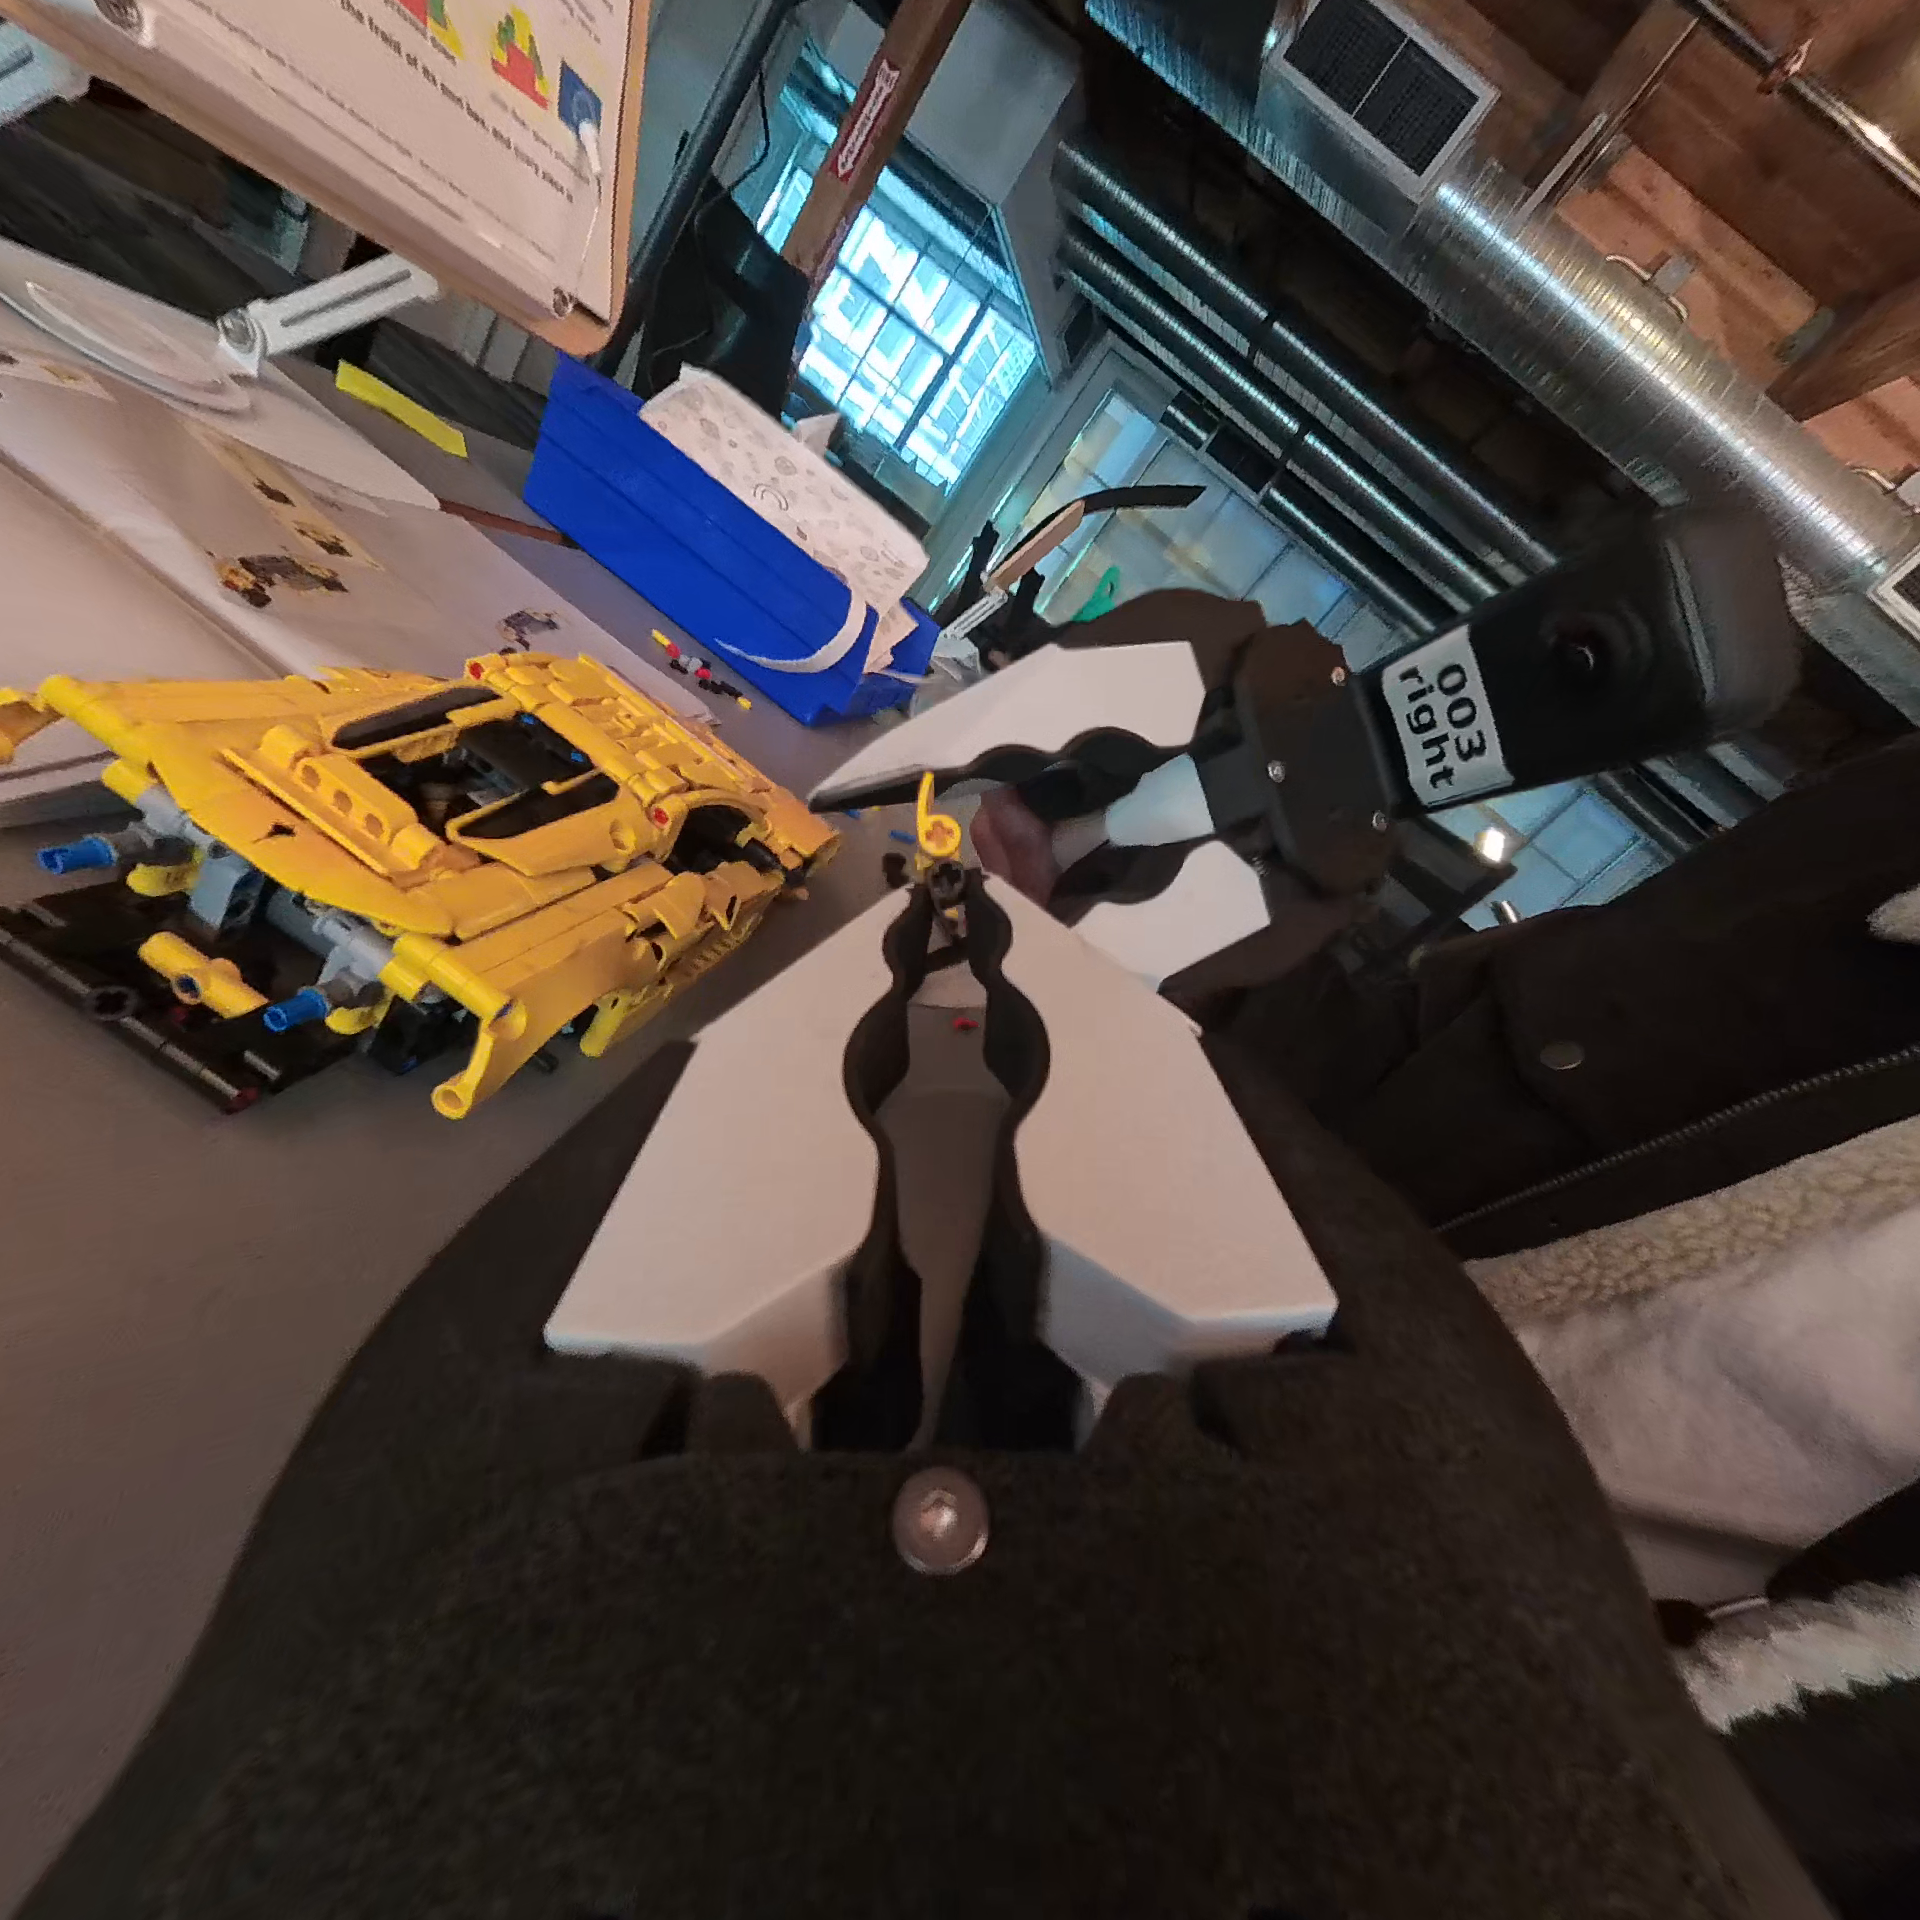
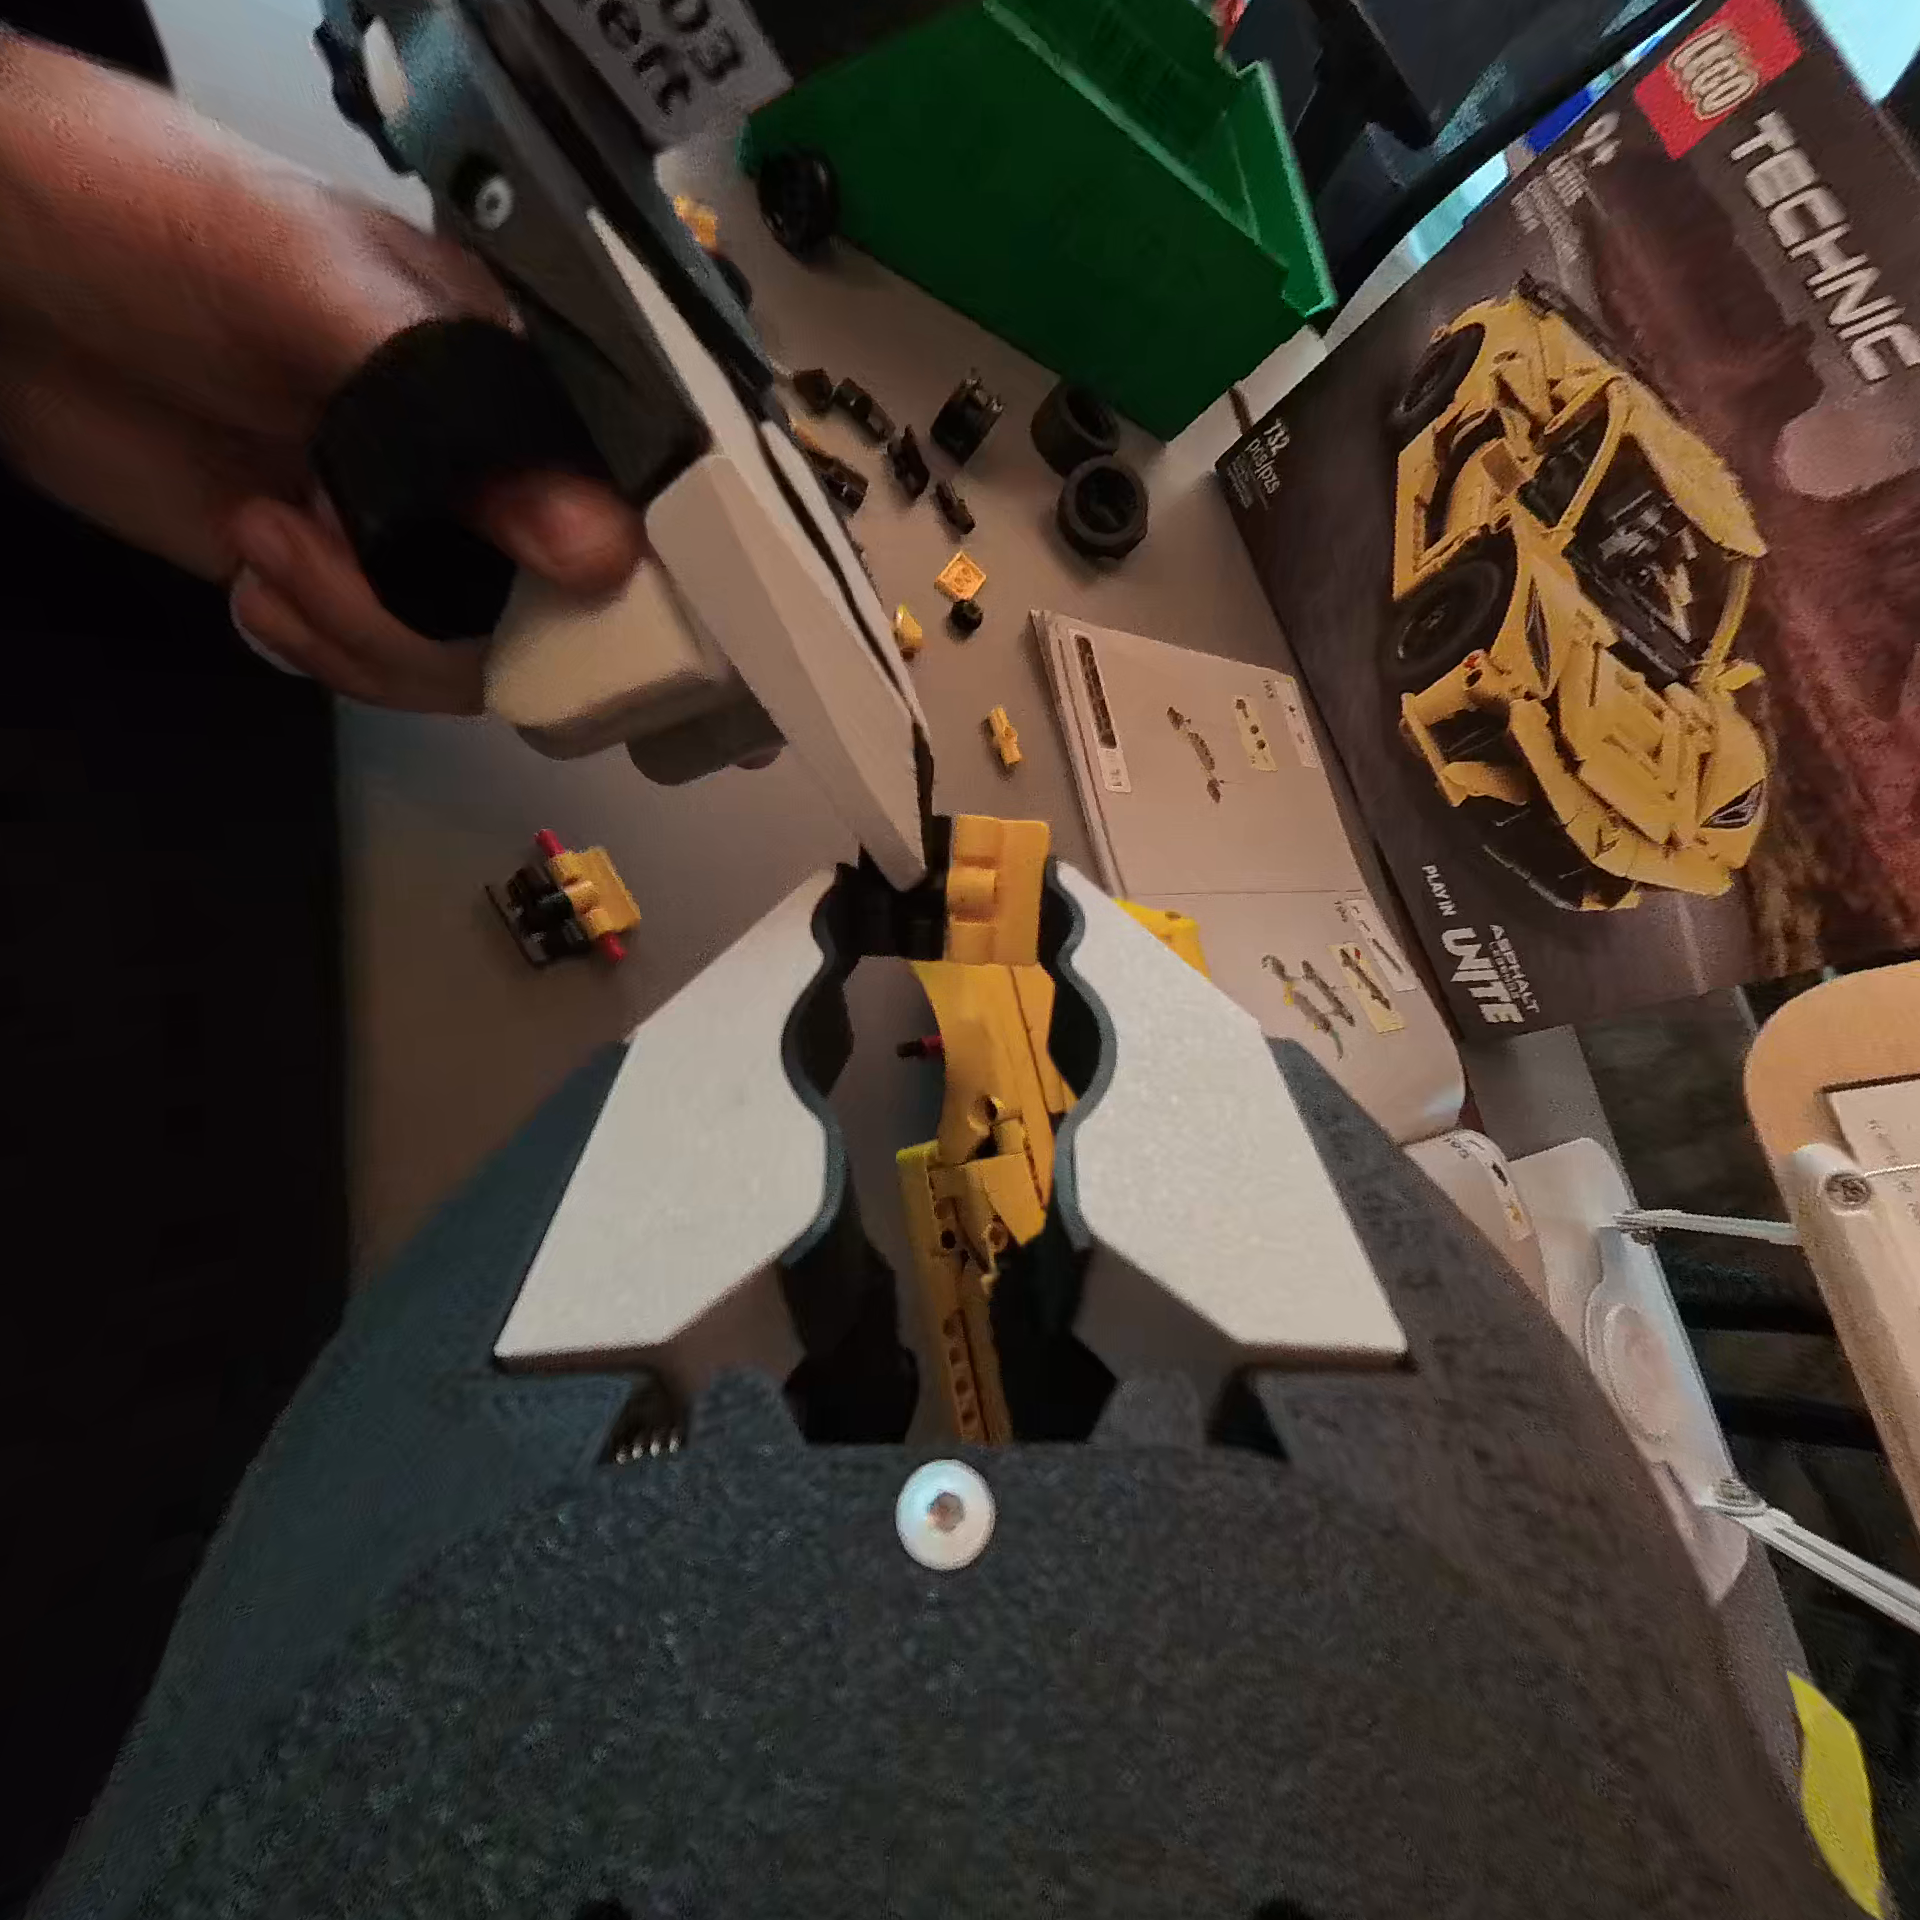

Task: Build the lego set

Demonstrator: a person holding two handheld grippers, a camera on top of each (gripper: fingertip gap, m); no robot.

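The left gripper [image 1: 943, 902] is seen clamped at its fingertips on a small black and yellow piece [image 1: 940, 862], held up above the grey table [image 1: 208, 1247]. The right gripper [image 2: 951, 894] is closed on a long yellow assembly [image 2: 987, 1049], which runs back between its white fingers [image 2: 1184, 1143] toward the camera. In the right wrist view the left gripper's tips are brought against the top end of that yellow assembly, where a black part [image 2: 899, 914] is touched, and a hand [image 2: 312, 447] is seen wrapped around the left gripper's handle. Beyond the grippers, a partly built yellow car [image 1: 416, 831] is set on the table to the left in the left wrist view, resting partly on a black plate [image 1: 135, 987], with an open instruction booklet [image 1: 260, 540] and a blue bin [image 1: 707, 561] behind it. In the right wrist view, a small yellow and black block with red pins [image 2: 566, 899] lies on the table to the left, loose black pieces [image 2: 904, 447] and 2 black tyres [image 2: 1091, 468] are scattered farther off, and a green bin [image 2: 1039, 197], an instruction sheet [image 2: 1195, 769] and the set's box [image 2: 1621, 582] lie to the right.
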